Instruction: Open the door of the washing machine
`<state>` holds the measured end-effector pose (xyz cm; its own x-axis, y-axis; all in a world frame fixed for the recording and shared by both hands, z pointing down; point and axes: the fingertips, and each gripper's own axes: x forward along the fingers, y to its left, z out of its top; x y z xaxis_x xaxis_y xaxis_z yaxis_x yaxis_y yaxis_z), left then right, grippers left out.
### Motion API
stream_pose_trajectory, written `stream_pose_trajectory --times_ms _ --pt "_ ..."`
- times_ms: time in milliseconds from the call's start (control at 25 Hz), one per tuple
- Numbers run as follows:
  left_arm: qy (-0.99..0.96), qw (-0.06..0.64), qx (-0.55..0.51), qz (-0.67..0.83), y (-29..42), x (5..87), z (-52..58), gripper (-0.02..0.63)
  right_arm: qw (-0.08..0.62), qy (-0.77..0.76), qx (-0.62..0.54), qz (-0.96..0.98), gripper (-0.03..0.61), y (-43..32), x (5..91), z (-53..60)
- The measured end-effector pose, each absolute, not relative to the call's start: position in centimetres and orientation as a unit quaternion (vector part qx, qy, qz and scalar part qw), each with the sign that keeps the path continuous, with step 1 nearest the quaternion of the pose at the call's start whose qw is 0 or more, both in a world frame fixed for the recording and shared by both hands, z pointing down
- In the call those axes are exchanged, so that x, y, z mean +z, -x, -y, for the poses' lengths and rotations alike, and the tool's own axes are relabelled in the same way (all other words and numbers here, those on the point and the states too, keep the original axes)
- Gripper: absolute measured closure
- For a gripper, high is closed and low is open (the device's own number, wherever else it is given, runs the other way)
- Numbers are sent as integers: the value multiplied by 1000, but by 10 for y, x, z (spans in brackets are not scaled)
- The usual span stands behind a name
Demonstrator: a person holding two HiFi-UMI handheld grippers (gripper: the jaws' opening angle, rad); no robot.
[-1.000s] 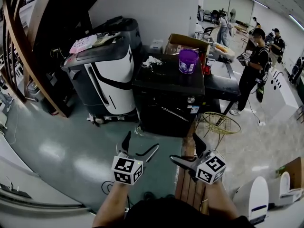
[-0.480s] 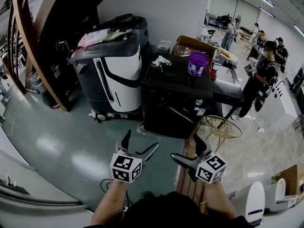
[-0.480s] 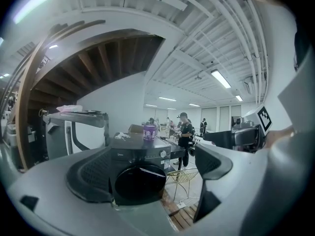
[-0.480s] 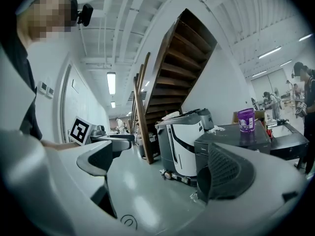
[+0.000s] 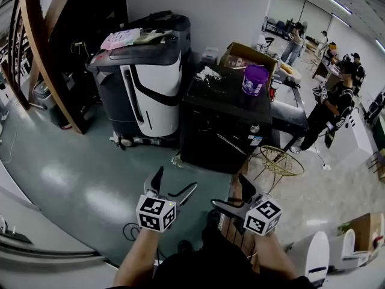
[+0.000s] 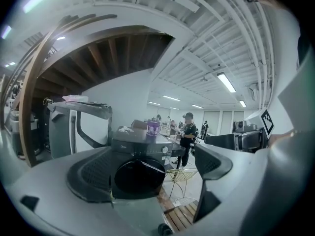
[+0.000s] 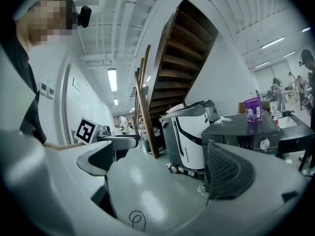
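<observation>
A black front-loading washing machine (image 5: pixel 225 125) stands ahead of me, its round dark door (image 6: pixel 139 177) shut. A purple tub (image 5: pixel 255 79) and white crumpled stuff sit on its top. My left gripper (image 5: pixel 173 189) hangs open at the lower middle of the head view, well short of the machine, with nothing between its jaws. My right gripper (image 5: pixel 233 196) is open too, beside it on the right, over a wooden pallet (image 5: pixel 235 224). In the left gripper view the door shows between the jaws (image 6: pixel 152 173). The right gripper (image 7: pixel 157 166) looks along the floor left of the machine (image 7: pixel 251 134).
A grey and white floor-cleaning machine (image 5: pixel 144 80) stands left of the washer, beside a wooden staircase (image 5: pixel 42 47). A gold wire basket stand (image 5: pixel 280 161) sits right of the washer. A cardboard box (image 5: pixel 243 56) is behind it. People stand at the far right (image 5: pixel 328 110). A cable lies on the floor (image 5: pixel 129 230).
The view has shifted slightly: the washing machine and cleaning machine sit a little nearer and more to the right. Both grippers stay open and have dropped a little lower in the frame.
</observation>
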<state>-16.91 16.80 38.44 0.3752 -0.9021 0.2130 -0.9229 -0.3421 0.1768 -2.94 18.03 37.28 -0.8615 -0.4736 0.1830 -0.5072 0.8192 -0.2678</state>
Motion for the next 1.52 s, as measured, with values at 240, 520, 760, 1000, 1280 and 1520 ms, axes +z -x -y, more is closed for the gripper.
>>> stream_pose_trajectory --times_ms 240,520,760,1000,1280,1520 --pt "-814 161 65 554 166 409 -148 98 57 -251 184 949 -6 30 391 -161" --pt "-812 167 84 553 160 415 -93 98 47 -250 203 946 -6 25 402 -106" --pt "-808 181 103 551 144 427 -34 98 45 -250 229 940 -6 9 420 -46" --pt "-806 178 127 549 128 425 26 98 37 -240 247 938 -6 -1 431 14" --pt "-796 184 154 556 109 430 72 98 34 -229 247 941 -6 -23 430 67" --pt "-806 154 168 546 81 418 114 100 37 -252 244 936 -6 -58 429 104"
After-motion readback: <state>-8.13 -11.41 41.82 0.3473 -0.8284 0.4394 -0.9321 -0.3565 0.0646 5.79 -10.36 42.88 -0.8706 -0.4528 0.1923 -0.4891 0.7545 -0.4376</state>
